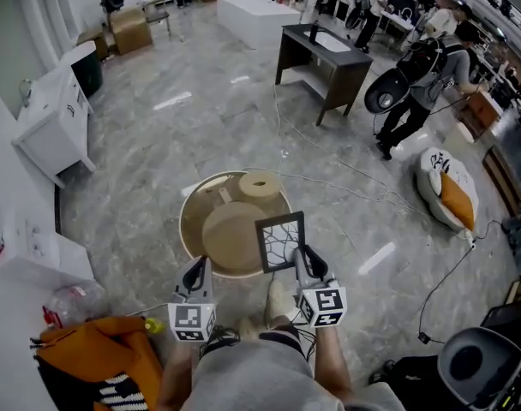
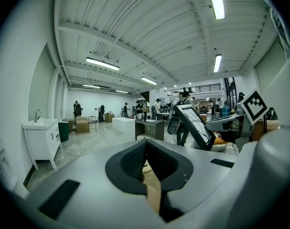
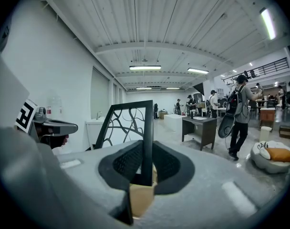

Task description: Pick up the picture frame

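The right gripper [image 1: 305, 264] has its jaws clamped on the picture frame's [image 1: 280, 242] edge above the round table [image 1: 185, 219]. The left gripper [image 1: 195, 276] has its jaws closed on nothing.

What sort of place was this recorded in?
Probably a large open hall used for test setups: marble-look floor, loose furniture such as a dark sink cabinet and white cabinet, cardboard boxes.

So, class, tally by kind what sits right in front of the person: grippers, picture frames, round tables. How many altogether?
grippers: 2 (left gripper, right gripper)
picture frame: 1
round table: 1
total: 4
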Demonstrator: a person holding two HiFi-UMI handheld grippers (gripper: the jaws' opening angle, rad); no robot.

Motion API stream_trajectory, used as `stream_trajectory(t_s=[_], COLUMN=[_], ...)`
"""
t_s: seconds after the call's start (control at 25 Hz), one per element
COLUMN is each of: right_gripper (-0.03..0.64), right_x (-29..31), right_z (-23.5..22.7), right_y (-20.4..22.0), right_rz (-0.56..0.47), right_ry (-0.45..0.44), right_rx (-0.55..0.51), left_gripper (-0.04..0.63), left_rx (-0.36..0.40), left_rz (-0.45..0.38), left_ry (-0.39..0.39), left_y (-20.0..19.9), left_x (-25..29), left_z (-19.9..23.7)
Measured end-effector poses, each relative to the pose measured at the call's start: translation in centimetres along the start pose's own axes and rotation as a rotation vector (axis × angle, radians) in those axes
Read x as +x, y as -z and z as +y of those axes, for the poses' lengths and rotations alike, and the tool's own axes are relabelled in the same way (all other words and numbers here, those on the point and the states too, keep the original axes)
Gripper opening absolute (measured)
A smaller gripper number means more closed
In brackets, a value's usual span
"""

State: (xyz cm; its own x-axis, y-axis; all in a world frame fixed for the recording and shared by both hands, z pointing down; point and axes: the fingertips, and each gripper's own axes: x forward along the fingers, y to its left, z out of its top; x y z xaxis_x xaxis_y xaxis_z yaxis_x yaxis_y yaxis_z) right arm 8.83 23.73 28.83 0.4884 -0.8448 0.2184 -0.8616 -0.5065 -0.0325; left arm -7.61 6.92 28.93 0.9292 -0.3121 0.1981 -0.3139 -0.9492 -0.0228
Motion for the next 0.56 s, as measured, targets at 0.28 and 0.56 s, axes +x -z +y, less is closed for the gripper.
stream_trajectory(t_s=[0.28,0.56], right_gripper=[0.063,0.063], right_x=[0.08,0.16], right_z=[-0.27,-0.24], right_y=[0.2,0.19], right_rz=[0.0,0.012], right_ry=[-0.004,-0.012], right_rx=[-0.018,-0.026], left_gripper=[0.018,0.018], left_rx=[-0.004,-0.002], left_rz=[-0.003,-0.006], left_ry=[0.002,-0.007], left_y=[0.31,-0.01], left_x=[0.24,0.01], left_z=[-0.48,-0.51])
